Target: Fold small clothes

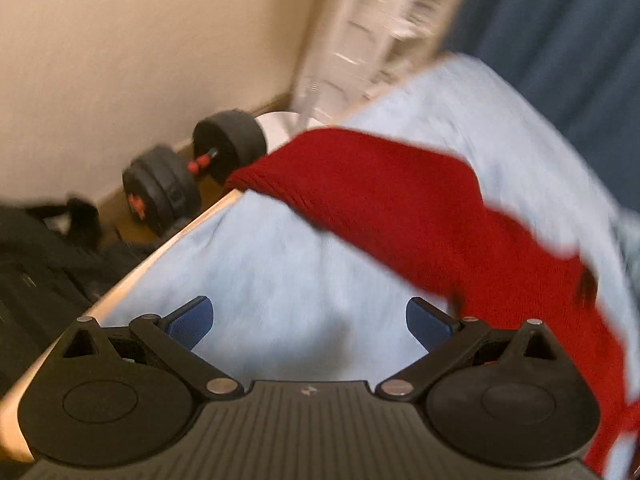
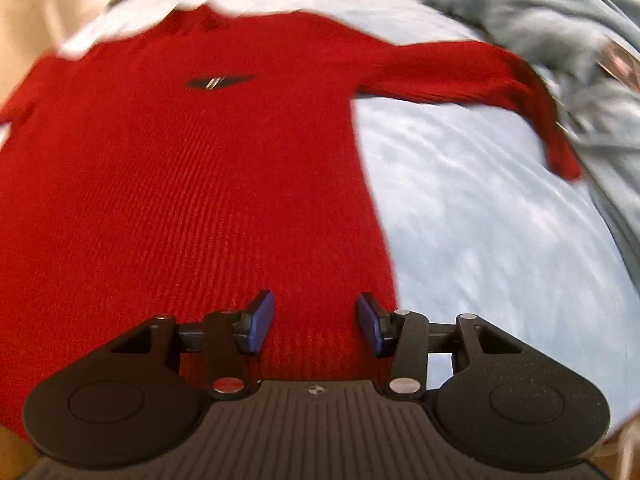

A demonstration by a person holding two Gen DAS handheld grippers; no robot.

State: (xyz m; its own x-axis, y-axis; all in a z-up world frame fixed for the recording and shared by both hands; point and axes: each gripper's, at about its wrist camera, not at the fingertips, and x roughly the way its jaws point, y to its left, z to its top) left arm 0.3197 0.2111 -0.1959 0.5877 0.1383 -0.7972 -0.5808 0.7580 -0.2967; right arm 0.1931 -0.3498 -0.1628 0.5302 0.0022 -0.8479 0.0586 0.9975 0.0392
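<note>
Our left claw (image 1: 310, 322) gapes empty beside the red sweater (image 2: 180, 200), our right claw (image 2: 316, 322) half apart, unclamped, over its hem

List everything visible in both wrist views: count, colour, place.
red knit sweater: 1, red with a dark chest patch, spread flat on the bed, one sleeve stretched out sideways
light blue bed cover: 1, pale blue, under the sweater
grey crumpled blanket: 1, grey-blue, bunched at the bed's far side
black dumbbell with red collars: 1, on the floor by the wall
black bag: 1, on the floor beside the bed
white shelf unit: 1, blurred, in the corner
blue curtain: 1, beside the shelf
left gripper: 1, black with blue pads, open over the cover
right gripper: 1, open over the sweater's hem
</note>
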